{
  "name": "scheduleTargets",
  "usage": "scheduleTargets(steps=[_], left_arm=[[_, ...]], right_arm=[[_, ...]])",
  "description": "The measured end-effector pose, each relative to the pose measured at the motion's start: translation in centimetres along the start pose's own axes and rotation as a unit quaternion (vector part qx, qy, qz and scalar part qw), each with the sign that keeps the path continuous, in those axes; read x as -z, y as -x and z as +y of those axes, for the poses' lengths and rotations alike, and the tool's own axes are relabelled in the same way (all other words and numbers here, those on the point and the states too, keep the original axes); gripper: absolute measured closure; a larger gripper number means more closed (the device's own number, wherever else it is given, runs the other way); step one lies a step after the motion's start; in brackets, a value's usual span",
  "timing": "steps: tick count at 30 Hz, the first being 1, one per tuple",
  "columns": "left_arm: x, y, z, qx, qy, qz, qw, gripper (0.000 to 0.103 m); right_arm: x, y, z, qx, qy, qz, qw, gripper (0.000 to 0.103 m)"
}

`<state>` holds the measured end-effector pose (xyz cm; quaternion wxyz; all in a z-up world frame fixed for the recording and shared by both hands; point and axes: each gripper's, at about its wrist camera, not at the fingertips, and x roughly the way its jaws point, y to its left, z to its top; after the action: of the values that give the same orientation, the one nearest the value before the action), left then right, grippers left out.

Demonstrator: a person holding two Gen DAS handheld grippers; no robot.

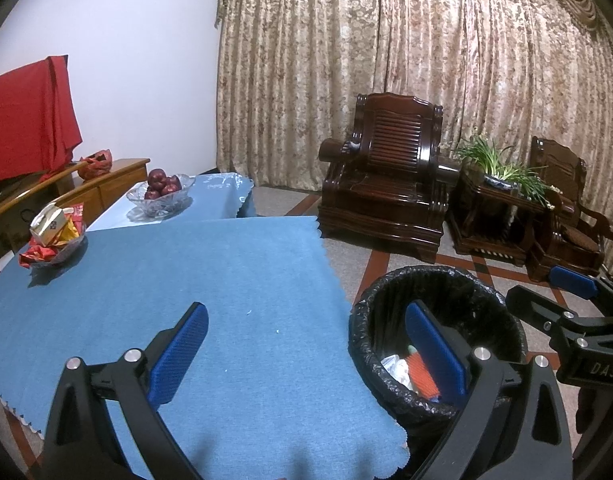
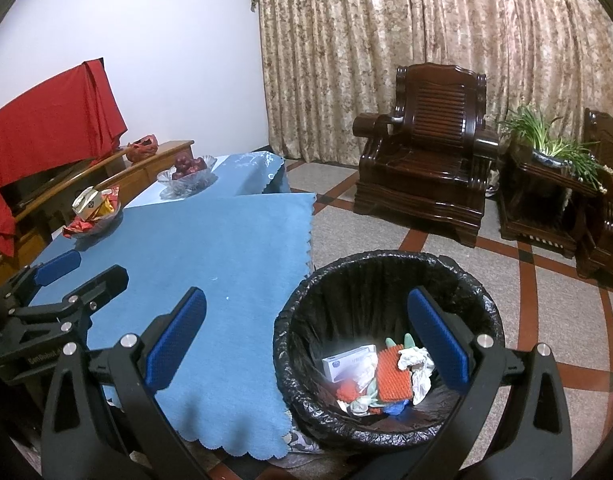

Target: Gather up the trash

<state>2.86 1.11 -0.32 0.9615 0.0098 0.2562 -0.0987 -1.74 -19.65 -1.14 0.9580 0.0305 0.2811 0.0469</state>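
Now my left gripper point(image 1: 306, 352) and right gripper point(image 2: 306, 344) gape empty beside the bin point(image 2: 458, 268); I'd scan the blue cloth point(image 1: 234, 280) for leftovers.

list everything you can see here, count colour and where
trash bin: 1, black liner, on floor beside table
trash: several pieces, white, orange, green, inside bin
tablecloth: 1, blue, over table
apple bowl: 1, clear glass, red apples, far end of table
snack dish: 1, red and gold packets, table's left edge
armchairs: 2, dark wood, by curtain
plant: 1, green, between chairs
red cloth: 1, draped at left
left gripper: open, empty
right gripper: open, empty
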Motion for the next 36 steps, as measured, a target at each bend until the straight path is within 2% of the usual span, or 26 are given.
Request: scheduleTargets(steps=[36], left_arm=[[0.69,-0.23,-0.64,0.000,-0.008,0.004,1.0000,0.006]], right_arm=[[-0.36,-0.03,0.02,0.000,0.000,0.001,1.000,0.005]])
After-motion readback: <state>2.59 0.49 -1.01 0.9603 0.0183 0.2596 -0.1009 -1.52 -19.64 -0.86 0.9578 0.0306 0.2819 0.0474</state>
